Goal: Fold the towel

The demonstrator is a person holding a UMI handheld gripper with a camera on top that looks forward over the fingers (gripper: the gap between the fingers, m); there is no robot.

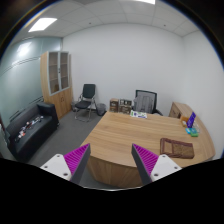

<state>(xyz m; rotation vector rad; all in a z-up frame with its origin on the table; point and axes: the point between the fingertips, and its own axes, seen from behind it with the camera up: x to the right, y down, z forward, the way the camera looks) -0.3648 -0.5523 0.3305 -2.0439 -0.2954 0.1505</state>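
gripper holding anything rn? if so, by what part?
Nothing held. The gripper is open, its fingers empty above the near edge of the wooden desk. No towel visible.

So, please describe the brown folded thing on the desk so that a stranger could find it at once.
Find the big wooden desk in the middle of the office. Near its end, beyond the open gripper, lies a flat brown folded towel. The neighbouring blue object stands upright; the towel lies flat.

Single view, mounted on gripper, aimed forward along fingers. Held high, well back from desk, tilted slightly down. Whole office taken in: desk, sofa, cabinet, far wall, ceiling.
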